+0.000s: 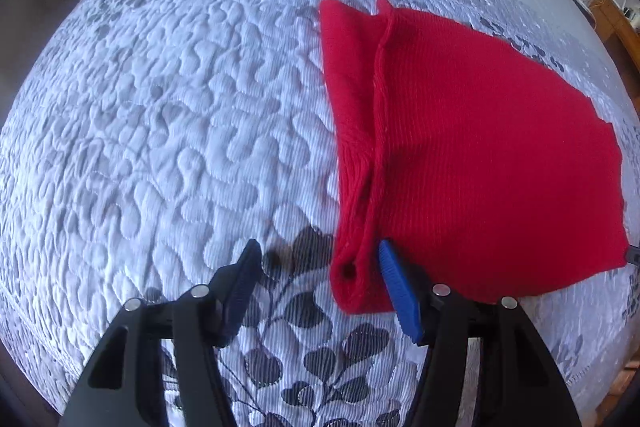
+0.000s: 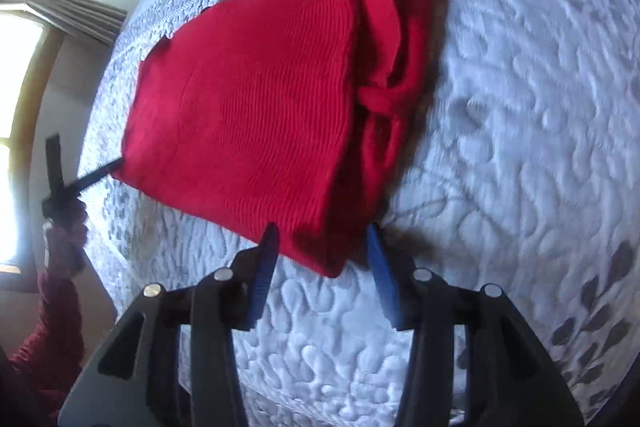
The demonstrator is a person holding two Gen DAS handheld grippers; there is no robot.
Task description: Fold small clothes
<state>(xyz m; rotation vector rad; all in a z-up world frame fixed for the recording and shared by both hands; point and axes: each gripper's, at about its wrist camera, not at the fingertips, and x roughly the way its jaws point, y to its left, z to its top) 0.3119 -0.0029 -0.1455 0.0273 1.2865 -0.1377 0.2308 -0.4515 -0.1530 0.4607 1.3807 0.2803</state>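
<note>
Left wrist view: the left gripper (image 1: 318, 257) hangs over a white quilt (image 1: 168, 115) with its blue fingers (image 1: 398, 291) spread wide and nothing between them. Under its left finger the quilt shows a dark leaf print (image 1: 320, 343). Just ahead of the gap and running off to the right lies the red knit (image 1: 460, 155), folded flat on the quilt; its near left corner, a rolled hem, sits between the fingertips' line and the right finger, close to that finger, though contact cannot be told. A seam runs up the knit away from the gripper, with a narrower folded strip to its left. At the far right edge of the knit a dark tip pokes in, too small to identify.

Right wrist view: far to the left, a hand (image 2: 66, 223) in a red sleeve holds a black tool, the other gripper, whose tip meets the knit's left edge. The knit (image 2: 256, 99) lies ahead of the right gripper (image 2: 324, 241), its near corner reaching into the gap between the fingers (image 2: 382, 275), which stand apart and grip nothing. To the right of the flat panel the cloth bunches in loose folds; beyond that, bare quilt (image 2: 520, 107).
</note>
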